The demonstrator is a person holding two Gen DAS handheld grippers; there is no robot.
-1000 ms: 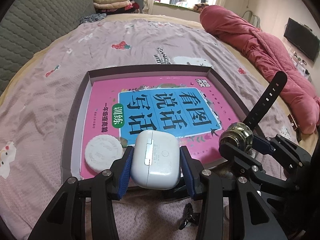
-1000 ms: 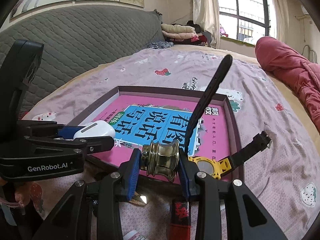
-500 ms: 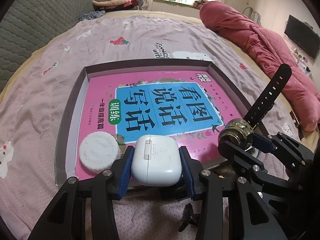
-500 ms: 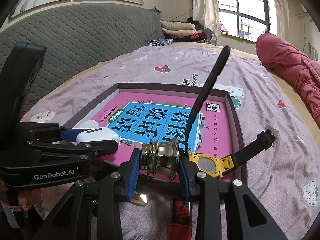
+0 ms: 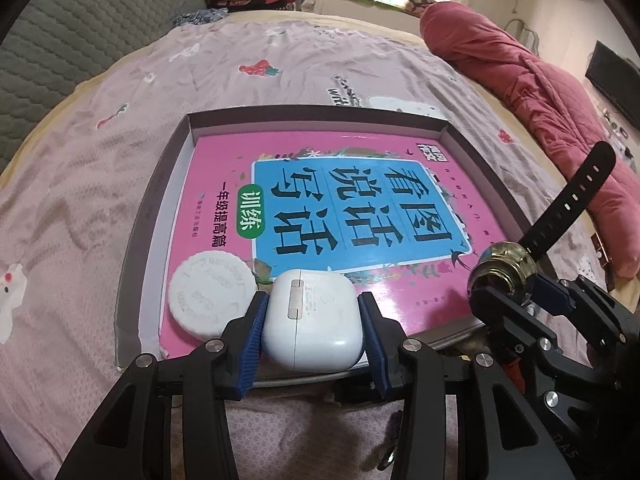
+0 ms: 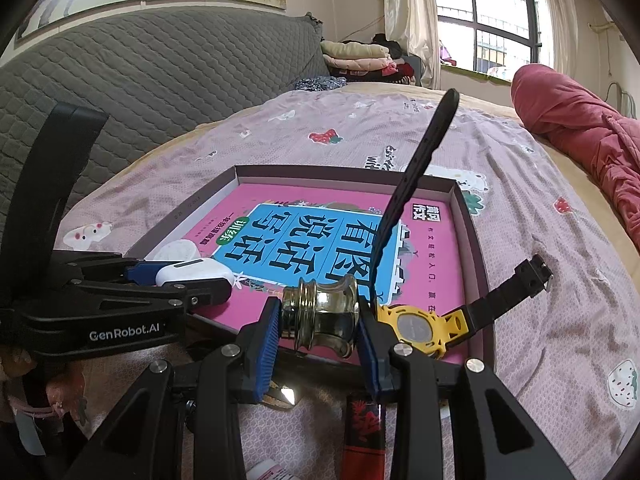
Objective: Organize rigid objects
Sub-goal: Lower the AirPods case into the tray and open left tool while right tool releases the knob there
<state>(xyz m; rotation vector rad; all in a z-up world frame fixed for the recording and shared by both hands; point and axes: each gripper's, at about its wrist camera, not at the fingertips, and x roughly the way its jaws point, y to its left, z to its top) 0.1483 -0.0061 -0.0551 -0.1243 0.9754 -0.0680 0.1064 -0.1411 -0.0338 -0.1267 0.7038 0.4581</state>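
Observation:
A shallow grey box (image 5: 160, 184) (image 6: 472, 236) lies on the bed with a pink book (image 5: 328, 184) (image 6: 344, 236) inside it. My left gripper (image 5: 314, 322) is shut on a white earbud case (image 5: 316, 320) (image 6: 192, 274) over the box's near edge. A white round lid (image 5: 210, 294) lies on the book just left of it. My right gripper (image 6: 320, 322) is shut on a brass knob (image 6: 320, 320) (image 5: 504, 268) at the box's near right. A yellow watch (image 6: 416, 326) with black straps lies in the box's near right corner.
The bed has a pink patterned sheet (image 5: 100, 184). A rolled red quilt (image 5: 520, 76) lies on the right. A grey padded headboard (image 6: 140, 80) and folded clothes (image 6: 360, 56) are at the back. Small items, a red-black one (image 6: 362, 424) among them, lie under my right gripper.
Both grippers have moved forward and lower toward the box, each holding its object. The earbud case is now over the book's near edge, beside the lid.

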